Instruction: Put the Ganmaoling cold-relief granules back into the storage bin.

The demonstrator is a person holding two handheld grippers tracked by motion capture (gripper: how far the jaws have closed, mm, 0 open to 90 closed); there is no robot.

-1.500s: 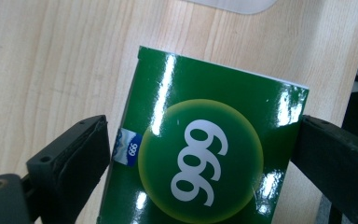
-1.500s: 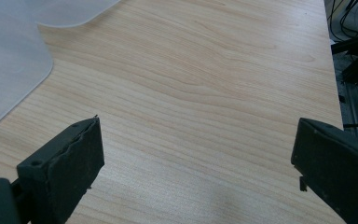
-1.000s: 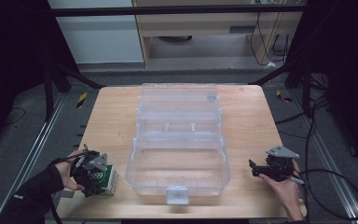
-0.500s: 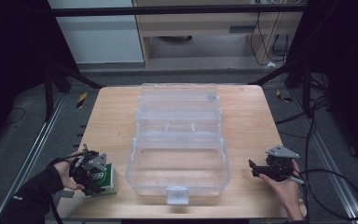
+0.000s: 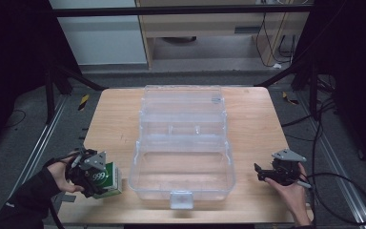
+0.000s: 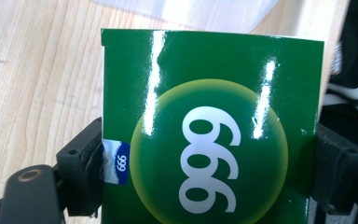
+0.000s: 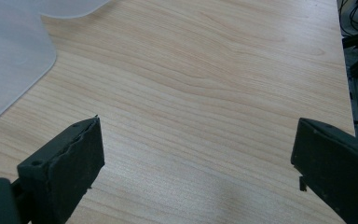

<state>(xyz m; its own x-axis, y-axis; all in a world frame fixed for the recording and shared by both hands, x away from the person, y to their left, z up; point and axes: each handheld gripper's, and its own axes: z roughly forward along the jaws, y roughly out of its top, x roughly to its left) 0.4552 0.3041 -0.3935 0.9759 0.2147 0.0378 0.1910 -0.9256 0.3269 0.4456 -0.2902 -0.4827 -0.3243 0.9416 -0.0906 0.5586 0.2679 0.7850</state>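
Left tongs (image 5: pixel 94 172): jaws have just been closing and now clamp the green box (image 5: pixel 106 179), one pad on each side of it. In the left gripper view the box (image 6: pixel 212 140) sits square between my jaws, glossy face toward the camera, white "999" in a yellow-green circle, small blue sticker at the left pad. From the high view, the box is at about 8 o'clock on the worktop (image 5: pixel 119 124), just beside the front left corner of the clear plastic case (image 5: pixel 183 148); I cannot tell whether its base touches the wood.

Right tongs (image 5: pixel 267 172): jaws wide apart, nothing between them, bare wood under them in the right gripper view (image 7: pixel 196 158). They sit at about 4 o'clock, near the case's right side, apart from it.

Case lid is open, toward 12 o'clock.
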